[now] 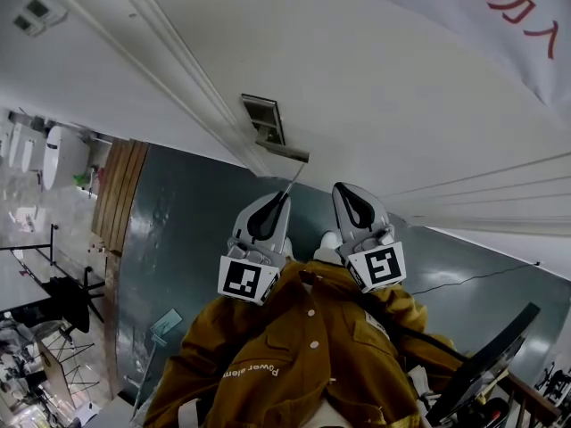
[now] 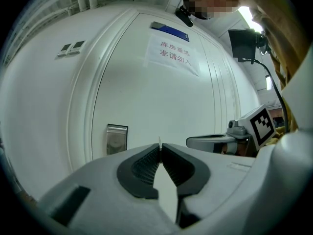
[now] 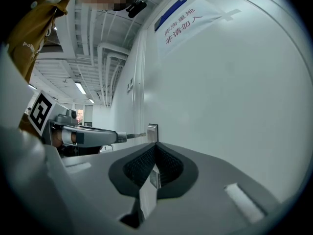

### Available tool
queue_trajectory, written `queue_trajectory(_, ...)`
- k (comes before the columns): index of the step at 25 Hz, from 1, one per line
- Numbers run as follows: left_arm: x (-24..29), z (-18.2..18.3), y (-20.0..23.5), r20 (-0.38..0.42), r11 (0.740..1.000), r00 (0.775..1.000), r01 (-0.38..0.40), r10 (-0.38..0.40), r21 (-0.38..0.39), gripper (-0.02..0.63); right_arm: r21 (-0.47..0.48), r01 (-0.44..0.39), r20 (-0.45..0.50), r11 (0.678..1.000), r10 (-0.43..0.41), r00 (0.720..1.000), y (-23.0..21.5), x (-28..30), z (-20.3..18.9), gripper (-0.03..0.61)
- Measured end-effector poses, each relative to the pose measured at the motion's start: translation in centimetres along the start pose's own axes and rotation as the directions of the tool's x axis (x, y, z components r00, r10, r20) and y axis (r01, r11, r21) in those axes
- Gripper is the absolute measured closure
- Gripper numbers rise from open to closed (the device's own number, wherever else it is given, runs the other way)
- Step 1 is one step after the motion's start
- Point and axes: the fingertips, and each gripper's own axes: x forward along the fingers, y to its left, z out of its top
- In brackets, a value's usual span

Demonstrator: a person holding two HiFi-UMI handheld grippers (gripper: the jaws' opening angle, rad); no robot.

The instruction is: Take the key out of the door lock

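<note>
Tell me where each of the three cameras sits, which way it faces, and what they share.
Head view: on the person's head, looking down at the white door, lock plate, left gripper, right gripper and mustard jacket.
Left gripper view: on the left gripper, facing the door; its jaws pinch a thin key.
Right gripper view: on the right gripper, looking along the door; jaws together.
Shared: all three show the lock plate.

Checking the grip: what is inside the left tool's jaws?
The left tool pinches the key, whose thin shaft points toward the lock plate. The part between the pads is covered.
</note>
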Motion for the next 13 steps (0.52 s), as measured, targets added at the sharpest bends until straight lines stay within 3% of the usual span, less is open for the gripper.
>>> queue_trajectory(13,-0.01,-0.29,0.61,-0.011,1.0,1.0,-0.017,0.016,-0.018,0.594,-0.008,-0.012,-0.008,1.0,0.012,1.0,0.29,0.64,0.27,0.574)
